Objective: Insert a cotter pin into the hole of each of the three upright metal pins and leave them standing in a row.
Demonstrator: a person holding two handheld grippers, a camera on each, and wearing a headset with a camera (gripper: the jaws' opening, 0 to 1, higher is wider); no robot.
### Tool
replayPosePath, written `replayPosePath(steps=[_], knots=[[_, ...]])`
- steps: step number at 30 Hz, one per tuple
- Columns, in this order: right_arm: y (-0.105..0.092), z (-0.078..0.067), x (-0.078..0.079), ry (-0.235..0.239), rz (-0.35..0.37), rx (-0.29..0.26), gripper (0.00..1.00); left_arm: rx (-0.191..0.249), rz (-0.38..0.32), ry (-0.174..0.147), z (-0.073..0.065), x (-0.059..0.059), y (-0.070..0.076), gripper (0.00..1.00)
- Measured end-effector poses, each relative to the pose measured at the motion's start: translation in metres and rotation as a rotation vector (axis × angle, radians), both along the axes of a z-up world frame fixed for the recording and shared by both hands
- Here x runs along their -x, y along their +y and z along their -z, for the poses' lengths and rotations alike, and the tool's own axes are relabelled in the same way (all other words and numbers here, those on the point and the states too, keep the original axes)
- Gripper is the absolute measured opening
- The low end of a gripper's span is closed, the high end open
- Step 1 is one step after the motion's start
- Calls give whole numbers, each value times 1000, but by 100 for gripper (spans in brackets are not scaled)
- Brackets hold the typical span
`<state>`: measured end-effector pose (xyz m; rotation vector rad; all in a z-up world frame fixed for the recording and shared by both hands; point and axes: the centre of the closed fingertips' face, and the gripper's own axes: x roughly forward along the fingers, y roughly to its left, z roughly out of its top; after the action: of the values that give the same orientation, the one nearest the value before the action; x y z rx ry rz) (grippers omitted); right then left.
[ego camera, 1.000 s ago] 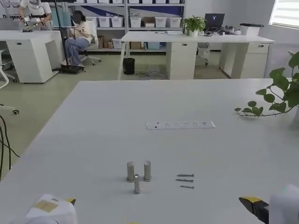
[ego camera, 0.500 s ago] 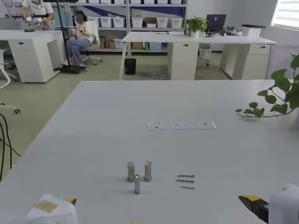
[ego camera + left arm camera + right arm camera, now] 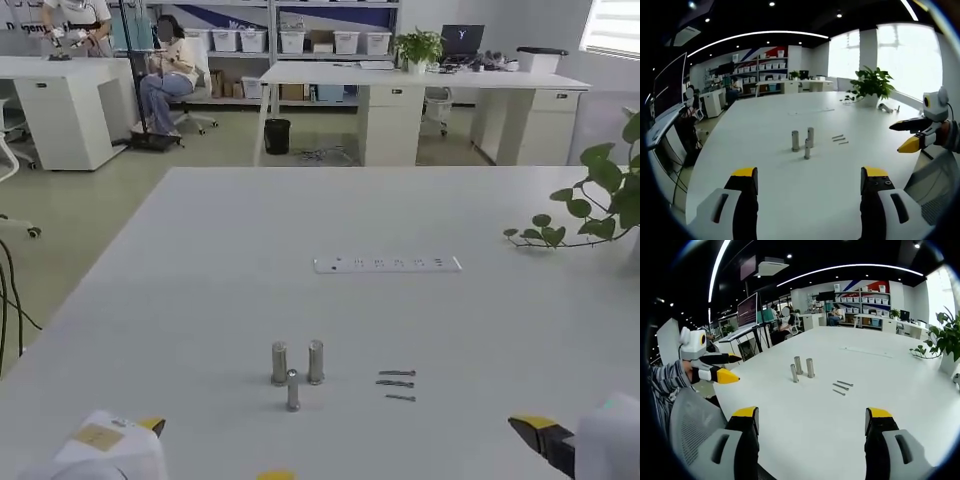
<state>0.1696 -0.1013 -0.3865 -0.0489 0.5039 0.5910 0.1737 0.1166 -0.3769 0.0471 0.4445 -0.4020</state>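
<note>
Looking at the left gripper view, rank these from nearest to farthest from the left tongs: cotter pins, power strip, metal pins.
1. Metal pins, straight ahead of the left tongs.
2. Cotter pins, ahead and to the right.
3. Power strip, farthest, well beyond both.

pins (image 3: 316, 361) silver | table (image 3: 420, 320) wht | left gripper (image 3: 810, 174) tips yel | plant (image 3: 872, 82) grn
</note>
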Motion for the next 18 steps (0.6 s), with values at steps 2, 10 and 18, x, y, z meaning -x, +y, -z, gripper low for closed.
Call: replayPosePath(steps=[2, 10, 18], knots=[[1, 0, -1, 0, -1, -3, 86, -1, 3, -4, 0, -2, 0, 82], [2, -3, -5, 0, -4, -18, 86, 3, 26, -5, 3, -11, -5, 78], [4, -4, -13, 3, -2, -37, 85, 10, 61, 6, 12, -28, -12, 71]])
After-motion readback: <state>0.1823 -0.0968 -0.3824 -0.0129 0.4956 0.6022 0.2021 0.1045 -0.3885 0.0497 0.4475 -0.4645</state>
